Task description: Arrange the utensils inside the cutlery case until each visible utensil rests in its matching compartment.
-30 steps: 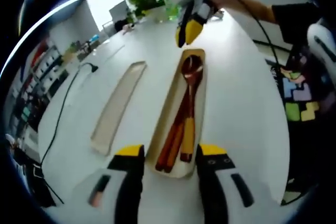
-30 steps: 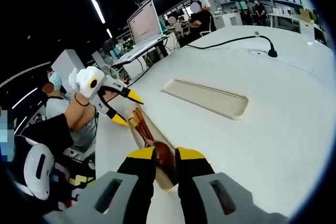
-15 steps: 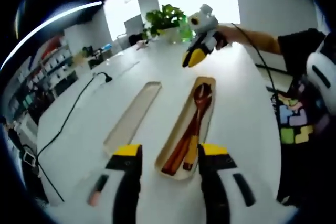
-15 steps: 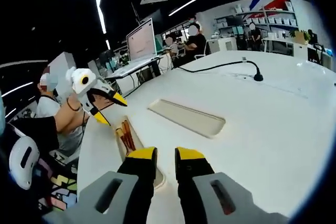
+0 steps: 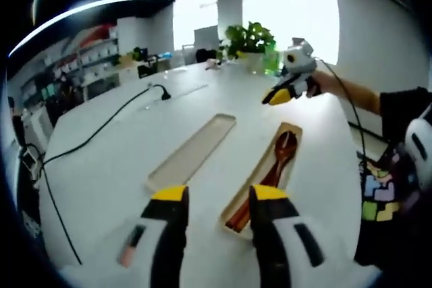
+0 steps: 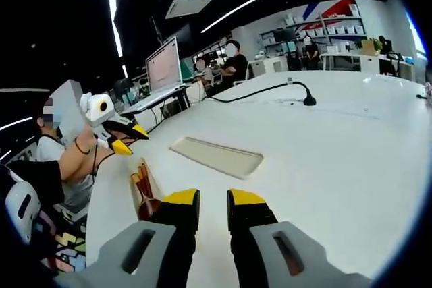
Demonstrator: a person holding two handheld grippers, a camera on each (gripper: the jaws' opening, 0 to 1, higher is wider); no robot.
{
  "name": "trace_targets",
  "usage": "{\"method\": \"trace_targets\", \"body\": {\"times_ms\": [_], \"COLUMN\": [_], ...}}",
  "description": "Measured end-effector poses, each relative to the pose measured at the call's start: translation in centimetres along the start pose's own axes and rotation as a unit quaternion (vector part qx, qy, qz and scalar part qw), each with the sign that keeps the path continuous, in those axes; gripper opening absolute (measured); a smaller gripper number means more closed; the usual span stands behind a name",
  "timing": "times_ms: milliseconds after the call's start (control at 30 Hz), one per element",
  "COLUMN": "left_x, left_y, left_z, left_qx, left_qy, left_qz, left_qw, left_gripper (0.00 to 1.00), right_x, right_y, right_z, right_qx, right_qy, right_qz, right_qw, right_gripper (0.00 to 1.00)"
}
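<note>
A beige cutlery tray [image 5: 291, 130] lies on the white table and holds a dark wooden spoon [image 5: 283, 146] and reddish-brown utensils [image 5: 243, 212] side by side. The same tray [image 6: 150, 175] shows with the utensils [image 6: 142, 185] left of my right jaws. A second, empty beige tray [image 5: 192, 150] lies parallel to it, also seen as the empty tray [image 6: 216, 156]. My left gripper [image 5: 218, 197] hangs open above the near ends of both trays. My right gripper [image 6: 212, 199] holds nothing, its jaws a narrow gap apart, raised off the table. The right gripper [image 5: 287, 87] hovers beyond the spoon's end.
A black cable with a plug [image 5: 160, 89] runs over the table's left part; the same cable [image 6: 307, 101] shows beyond the empty tray. A potted plant [image 5: 251, 37] stands at the far end. A person's arm [image 6: 77, 156] holds the left gripper [image 6: 123, 137]. People sit at desks behind.
Both grippers have lifted and drawn back from the trays, so the trays look smaller. The right gripper has left the spoon's bowl end. The utensils have not moved.
</note>
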State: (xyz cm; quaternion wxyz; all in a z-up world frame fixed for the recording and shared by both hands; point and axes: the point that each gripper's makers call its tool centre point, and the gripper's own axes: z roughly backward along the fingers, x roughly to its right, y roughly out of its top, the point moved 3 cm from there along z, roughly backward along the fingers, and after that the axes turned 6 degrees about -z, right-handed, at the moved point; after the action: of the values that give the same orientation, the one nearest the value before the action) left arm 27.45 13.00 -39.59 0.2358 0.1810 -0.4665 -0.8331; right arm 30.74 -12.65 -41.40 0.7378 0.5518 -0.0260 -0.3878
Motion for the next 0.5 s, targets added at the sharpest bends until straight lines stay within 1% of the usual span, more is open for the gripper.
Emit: {"method": "trace_targets", "body": {"times_ms": [33, 67, 100, 133, 167, 267, 333, 367, 433, 500], "left_x": [0.0, -0.3, -0.8, -0.8, -0.8, -1.0, -1.1, -1.2, -1.3, -1.5], "left_y": [0.0, 0.0, -0.1, -0.3, -0.3, -0.3, -0.4, -0.4, -0.3, -0.4], "left_z": [-0.1, -0.2, -0.3, -0.4, -0.5, -0.7, -0.8, -0.9, -1.1, -1.4], "left_qx": [-0.003, -0.005, -0.007, -0.013, -0.015, -0.009, -0.009, -0.009, -0.005, -0.008], "left_qy": [0.003, 0.013, 0.031, 0.029, 0.027, 0.026, 0.029, 0.03, 0.031, 0.031], "left_qz": [0.003, 0.002, 0.009, 0.015, 0.015, 0.022, 0.024, 0.025, 0.035, 0.048], "left_qw": [1.0, 0.9999, 0.9995, 0.9994, 0.9994, 0.9994, 0.9992, 0.9992, 0.9989, 0.9983], "left_gripper": [0.38, 0.39, 0.44, 0.48, 0.49, 0.5, 0.5, 0.51, 0.53, 0.56], "right_x": [0.1, 0.2, 0.4, 0.5, 0.7, 1.3, 1.4, 1.7, 2.2, 2.5], "right_y": [0.0, -0.1, -0.2, -0.2, -0.3, -0.5, -0.4, -0.3, -0.4, -0.5], "right_z": [0.0, 0.0, 0.0, 0.0, 0.1, 0.1, 0.0, 0.0, 0.0, -0.1], "right_qx": [-0.001, -0.002, -0.003, -0.004, -0.004, -0.005, 0.005, 0.015, 0.015, 0.008], "right_qy": [-0.002, -0.004, -0.006, -0.008, -0.008, -0.01, -0.007, -0.012, -0.018, -0.022], "right_qz": [0.001, 0.001, 0.001, 0.001, 0.0, -0.014, -0.035, -0.046, -0.044, -0.044], "right_qw": [1.0, 1.0, 1.0, 1.0, 1.0, 0.9998, 0.9994, 0.9988, 0.9988, 0.9988], "right_gripper": [0.16, 0.17, 0.17, 0.17, 0.17, 0.17, 0.18, 0.18, 0.18, 0.18]}}
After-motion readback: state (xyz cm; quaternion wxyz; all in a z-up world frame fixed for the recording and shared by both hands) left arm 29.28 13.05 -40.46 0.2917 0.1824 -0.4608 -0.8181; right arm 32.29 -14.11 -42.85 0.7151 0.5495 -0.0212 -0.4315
